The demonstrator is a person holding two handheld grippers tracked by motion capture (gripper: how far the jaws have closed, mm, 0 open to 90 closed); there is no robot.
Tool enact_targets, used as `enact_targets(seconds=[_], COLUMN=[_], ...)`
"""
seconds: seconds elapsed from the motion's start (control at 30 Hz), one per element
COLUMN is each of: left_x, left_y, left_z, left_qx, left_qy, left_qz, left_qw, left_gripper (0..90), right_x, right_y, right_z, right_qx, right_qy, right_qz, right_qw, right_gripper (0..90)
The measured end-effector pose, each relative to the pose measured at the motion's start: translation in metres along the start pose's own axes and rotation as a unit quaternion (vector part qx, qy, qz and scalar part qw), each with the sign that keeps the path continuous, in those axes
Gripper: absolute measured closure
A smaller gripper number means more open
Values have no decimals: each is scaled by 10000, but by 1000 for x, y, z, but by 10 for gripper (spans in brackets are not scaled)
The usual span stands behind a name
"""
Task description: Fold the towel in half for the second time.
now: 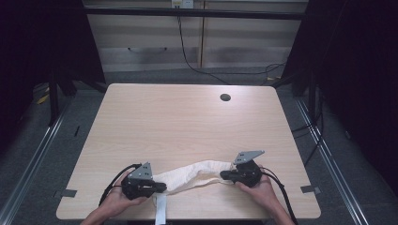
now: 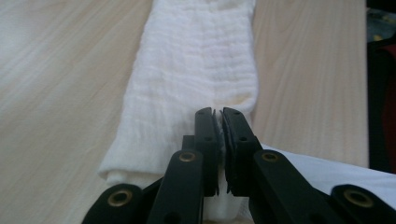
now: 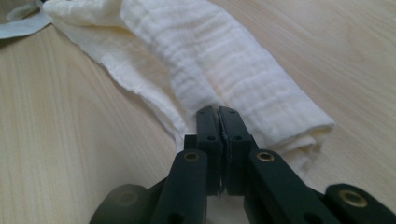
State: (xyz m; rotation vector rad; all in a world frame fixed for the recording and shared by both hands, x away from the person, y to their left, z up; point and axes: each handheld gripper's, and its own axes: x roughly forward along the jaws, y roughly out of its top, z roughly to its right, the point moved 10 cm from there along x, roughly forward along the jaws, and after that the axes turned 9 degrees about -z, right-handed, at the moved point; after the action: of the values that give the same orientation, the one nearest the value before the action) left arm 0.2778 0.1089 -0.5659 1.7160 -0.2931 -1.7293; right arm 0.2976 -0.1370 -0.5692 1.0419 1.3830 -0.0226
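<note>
Near edge of the pale wood table (image 1: 187,117): left gripper (image 1: 159,187) and right gripper (image 1: 224,176) each clamp an end of the white cloth (image 1: 197,173), which lies bunched between them. Farther back, a cable hole (image 1: 225,97); beyond, grey floor (image 1: 187,75) and wall panels (image 1: 150,33).

A fixed camera high above the near edge looks forward and down over the whole wooden table (image 1: 187,117). Two cameras ride low on the hand-held grippers, each facing along its own jaws, close over the white cloth (image 1: 197,174) that all three views share.
</note>
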Motion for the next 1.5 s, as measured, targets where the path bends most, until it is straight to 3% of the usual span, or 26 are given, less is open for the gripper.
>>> enact_targets(seconds=[0.07,0.37,0.5,0.63,0.73,0.9,1.07,1.1,1.13,1.17,1.2,1.23,1.33,1.5], left_x=[0,2,5,6,5,4,3,3,1,0,0,-3,-12,-26], left_y=[0,5,9,13,11,10,7,7,6,4,4,5,8,11], left_z=[-4,-23,-33,-45,-47,-47,-46,-46,-45,-40,-38,-36,-32,-29], left_qx=[54,50,-100,-26,-147,-197,-280,-357,-357,-249,-276,-327,-458,-763], left_qy=[197,532,620,846,922,901,878,824,903,974,987,969,661,245], left_qz=[-27,4,89,-36,39,115,206,266,234,167,176,189,427,817], left_qw=[9998,9986,9980,9964,9956,9957,9955,9956,9950,9948,9946,9946,9958,9934], left_gripper=[855,855,855,855,855,855,854,853,847,830,808,788,718,635], right_x=[-1,-3,-5,-9,-17,-24,-23,-24,-24,-24,-24,-24,-24,-33], right_y=[0,0,1,-2,-6,-17,-19,-21,-20,-20,-19,-20,-19,-16], right_z=[1,13,17,22,24,15,14,13,14,14,15,15,12,8], right_qx=[33,77,60,136,184,147,123,201,253,396,487,544,437,548], right_qy=[-45,-281,-407,-545,-660,-682,-876,-895,-902,-879,-918,-986,-892,-581], right_qz=[-11,-75,-95,-109,-29,-9,-37,-64,-22,3,23,-39,15,254], right_qw=[10000,9995,9991,9984,9976,9976,9961,9958,9956,9953,9946,9936,9951,9965], right_gripper=[883,882,882,882,882,881,880,878,867,822,724,704,697,597])
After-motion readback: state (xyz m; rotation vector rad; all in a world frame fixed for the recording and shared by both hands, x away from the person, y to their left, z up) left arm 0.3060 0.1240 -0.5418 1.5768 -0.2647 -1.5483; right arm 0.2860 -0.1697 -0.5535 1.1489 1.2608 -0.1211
